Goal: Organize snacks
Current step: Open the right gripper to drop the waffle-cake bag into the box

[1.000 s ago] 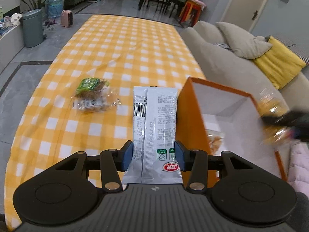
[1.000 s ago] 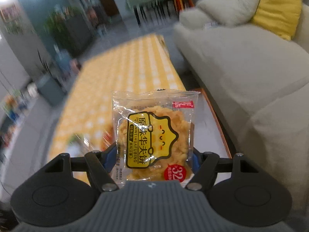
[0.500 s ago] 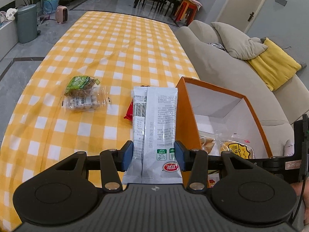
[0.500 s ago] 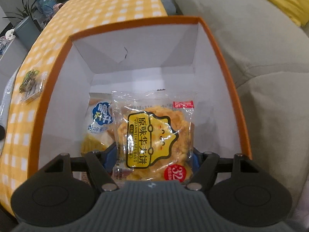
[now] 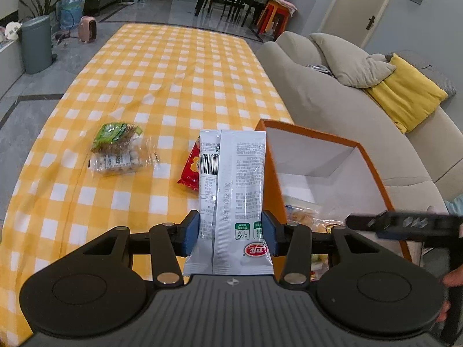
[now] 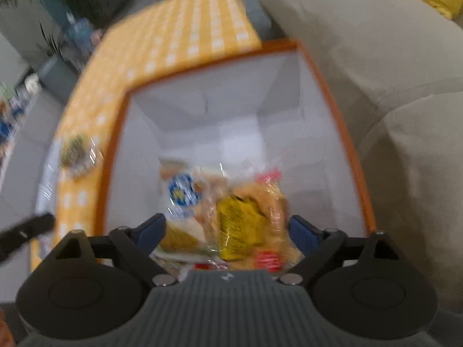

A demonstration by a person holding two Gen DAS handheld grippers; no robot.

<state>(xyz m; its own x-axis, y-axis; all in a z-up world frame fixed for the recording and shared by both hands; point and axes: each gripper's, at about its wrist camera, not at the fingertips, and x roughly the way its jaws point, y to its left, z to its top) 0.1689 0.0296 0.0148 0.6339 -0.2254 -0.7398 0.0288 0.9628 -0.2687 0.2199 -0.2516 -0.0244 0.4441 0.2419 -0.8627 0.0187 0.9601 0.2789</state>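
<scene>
In your left wrist view, your left gripper (image 5: 230, 232) pinches the white packet (image 5: 234, 190) upright between its blue pads, just left of the orange box (image 5: 373, 170). That packet has not gone in yet. On the checked tablecloth (image 5: 162, 72) two snacks wait: a red packet (image 5: 190, 170) lies partly hidden behind the white one, and a clear bag with a green label (image 5: 117, 150) sits further left. Some wrappers show inside the box near its front wall.

In your right wrist view, blurred, your right gripper (image 6: 227, 231) has just been opening; its jaws stand wide above the box interior, and the yellow-label cracker pack (image 6: 246, 222) lies loose below between them, beside a blue-label pack (image 6: 181, 190). You've likely got at least two snacks boxed, with three left.
</scene>
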